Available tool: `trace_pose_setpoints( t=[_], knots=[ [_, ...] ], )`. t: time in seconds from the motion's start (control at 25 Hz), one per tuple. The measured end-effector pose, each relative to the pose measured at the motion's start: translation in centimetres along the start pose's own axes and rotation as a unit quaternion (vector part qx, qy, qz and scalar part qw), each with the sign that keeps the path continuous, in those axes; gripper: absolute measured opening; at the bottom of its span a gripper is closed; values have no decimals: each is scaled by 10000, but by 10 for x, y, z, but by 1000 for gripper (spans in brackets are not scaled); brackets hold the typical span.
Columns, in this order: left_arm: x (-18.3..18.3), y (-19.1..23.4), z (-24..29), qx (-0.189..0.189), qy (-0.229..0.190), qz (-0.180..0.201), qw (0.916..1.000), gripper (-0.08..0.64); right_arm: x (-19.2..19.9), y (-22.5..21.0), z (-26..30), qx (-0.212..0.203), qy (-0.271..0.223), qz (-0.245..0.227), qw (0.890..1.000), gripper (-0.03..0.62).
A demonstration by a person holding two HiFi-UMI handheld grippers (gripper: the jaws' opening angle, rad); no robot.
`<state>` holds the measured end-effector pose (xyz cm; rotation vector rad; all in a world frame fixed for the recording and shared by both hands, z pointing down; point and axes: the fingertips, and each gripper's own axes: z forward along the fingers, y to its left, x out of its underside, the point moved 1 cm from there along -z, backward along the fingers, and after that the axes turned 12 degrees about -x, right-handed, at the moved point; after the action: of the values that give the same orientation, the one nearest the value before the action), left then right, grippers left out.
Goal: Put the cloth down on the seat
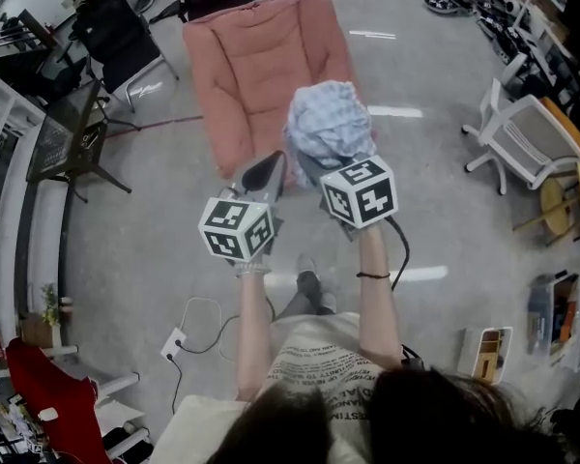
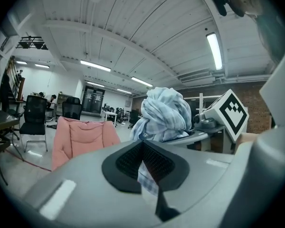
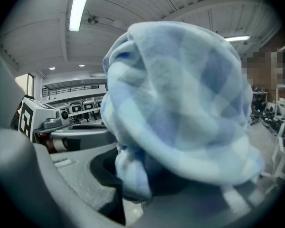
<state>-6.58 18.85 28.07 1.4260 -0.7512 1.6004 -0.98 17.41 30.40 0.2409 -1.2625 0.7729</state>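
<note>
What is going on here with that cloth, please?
A person holds a bunched blue checked cloth up with both grippers. The right gripper clamps the main bundle, and the left gripper pinches a fold of it. The cloth hangs in the air before the pink seat, not yet put down.

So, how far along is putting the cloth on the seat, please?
Done: the cloth is picked up, bunched in the right tongs, with a bit pinched in the left tongs. In hand: it is held up in front of the pink seat. Left: lowering it onto the seat and letting go.
</note>
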Motion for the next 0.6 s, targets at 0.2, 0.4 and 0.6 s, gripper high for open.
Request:
trace_pose_setpoints(
  t=[0.2, 0.4, 0.6],
  knots=[
    [-8, 29, 29, -2, -18, -118, 9999, -2, -8, -19, 27, 7, 81, 61, 9999, 126],
    [-12, 44, 57, 60, 11, -122, 9999, -3, -16, -42, 44, 23, 148, 90, 9998, 126],
    [-20, 60, 79, 147, -23, -125, 9998, -3, -22, -59, 62, 89, 249, 155, 9995, 126]
  ],
)
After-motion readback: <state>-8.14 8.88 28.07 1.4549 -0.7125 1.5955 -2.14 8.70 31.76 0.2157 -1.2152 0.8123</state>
